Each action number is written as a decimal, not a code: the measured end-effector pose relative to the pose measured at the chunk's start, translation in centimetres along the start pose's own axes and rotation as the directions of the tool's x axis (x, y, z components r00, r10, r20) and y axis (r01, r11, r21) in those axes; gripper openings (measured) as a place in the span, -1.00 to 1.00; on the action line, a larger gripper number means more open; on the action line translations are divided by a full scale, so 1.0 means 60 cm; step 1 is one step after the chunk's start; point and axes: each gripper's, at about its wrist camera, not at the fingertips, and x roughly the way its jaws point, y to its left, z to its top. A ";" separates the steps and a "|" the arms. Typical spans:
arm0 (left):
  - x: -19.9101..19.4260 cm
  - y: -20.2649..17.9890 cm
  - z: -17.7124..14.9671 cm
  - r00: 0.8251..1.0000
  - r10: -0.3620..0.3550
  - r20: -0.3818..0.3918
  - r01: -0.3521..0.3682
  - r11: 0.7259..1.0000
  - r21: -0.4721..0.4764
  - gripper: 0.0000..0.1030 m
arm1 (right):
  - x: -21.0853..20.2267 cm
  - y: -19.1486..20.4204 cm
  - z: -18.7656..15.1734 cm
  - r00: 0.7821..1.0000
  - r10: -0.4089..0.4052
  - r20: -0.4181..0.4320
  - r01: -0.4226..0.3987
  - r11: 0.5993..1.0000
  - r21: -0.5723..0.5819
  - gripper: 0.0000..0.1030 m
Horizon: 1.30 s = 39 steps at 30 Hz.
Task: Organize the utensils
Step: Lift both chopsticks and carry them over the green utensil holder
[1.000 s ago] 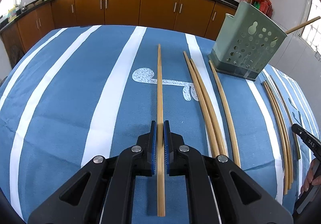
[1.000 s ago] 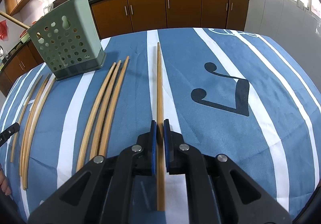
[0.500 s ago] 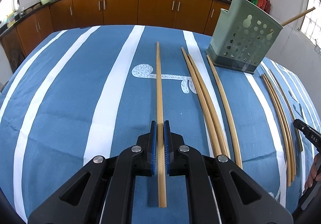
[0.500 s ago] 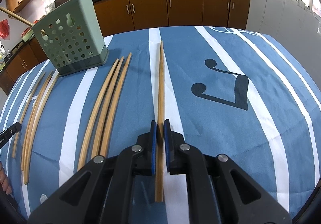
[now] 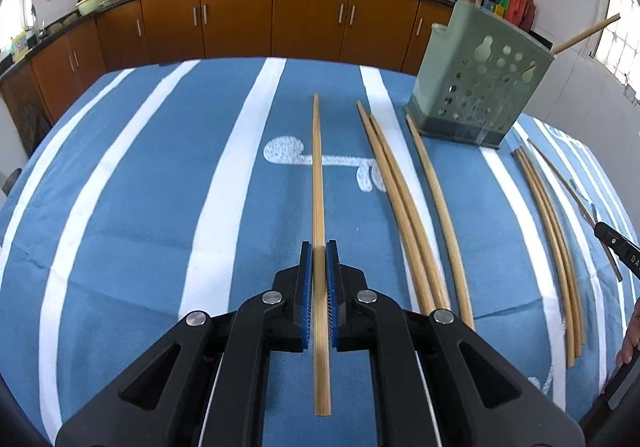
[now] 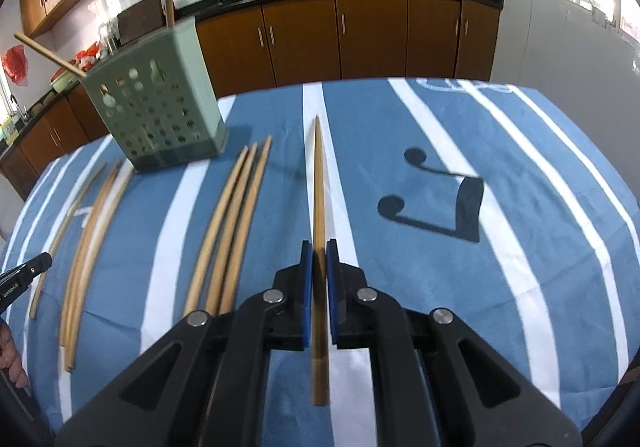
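Left tongs clamp one chopstick above striped cloth, beside green holder.

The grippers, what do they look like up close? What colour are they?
Both look alike. The left gripper and the right gripper each have chunky matte black arms with triangle-shaped cutouts, round silver bolts at the joints, and two flat fingers lined with bright blue pads. In the right wrist view, the other gripper's black tip at the left edge carries small white lettering, too small to read.

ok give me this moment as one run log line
left claw: shut on chopstick | right claw: shut on chopstick | holder: two sticks inside | loose chopsticks on cloth
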 end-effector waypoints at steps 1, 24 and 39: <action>-0.005 0.000 0.002 1.000 -0.001 0.007 0.001 1.000 0.001 -0.86 | -0.006 -0.001 0.003 1.000 0.002 0.010 -0.002 1.000 0.003 -0.85; -0.092 0.003 0.044 0.988 -0.014 0.154 0.017 1.000 -0.014 -0.86 | -0.076 0.000 0.031 0.991 0.026 0.132 -0.027 1.000 0.011 -0.85; -0.159 -0.001 0.091 0.957 -0.022 0.288 0.030 0.999 -0.024 -0.86 | -0.133 -0.004 0.069 0.966 0.048 0.254 -0.057 0.998 0.027 -0.85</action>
